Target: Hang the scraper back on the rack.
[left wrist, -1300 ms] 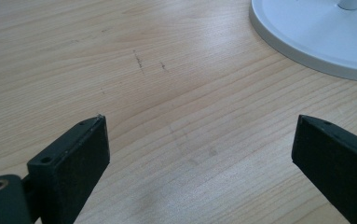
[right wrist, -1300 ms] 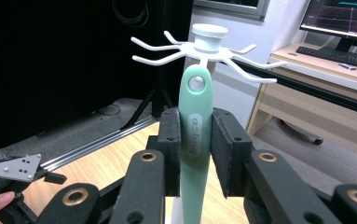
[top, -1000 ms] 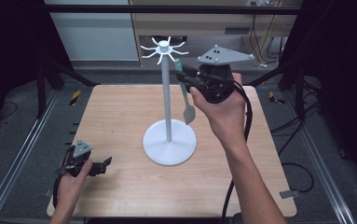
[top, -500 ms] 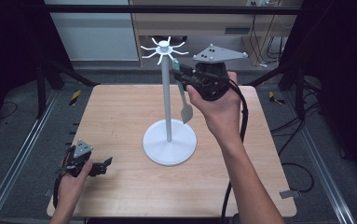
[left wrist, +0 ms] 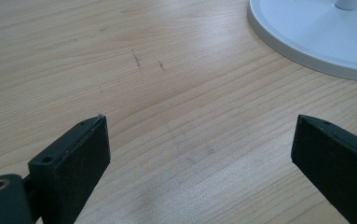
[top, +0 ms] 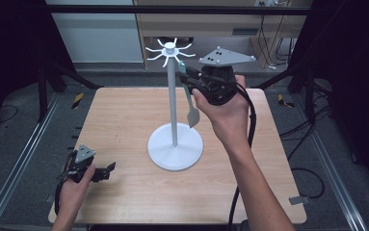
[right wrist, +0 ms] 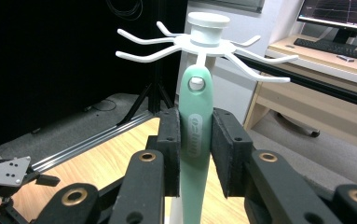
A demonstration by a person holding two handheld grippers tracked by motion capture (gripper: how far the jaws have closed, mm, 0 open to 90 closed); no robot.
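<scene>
A white stand (top: 174,106) with a round base and a ring of hooks (top: 170,49) at its top rises from the middle of the wooden table (top: 124,120). My right gripper (top: 188,80) is held high beside the pole, shut on the handle of a mint-green spatula (top: 192,117) that hangs blade down. In the right gripper view both pads of that gripper (right wrist: 197,128) press the spatula's handle (right wrist: 195,93); its hanging hole sits just under the hooks (right wrist: 208,39), in front of the pole. My left gripper (top: 106,169) rests at the table's front left, open, its jaws (left wrist: 199,140) holding nothing.
The stand's base (left wrist: 316,37) lies ahead and to the right of the left gripper. Metal rails (top: 23,154) run along both sides of the table. A desk with a keyboard (right wrist: 334,49) stands beyond the far edge.
</scene>
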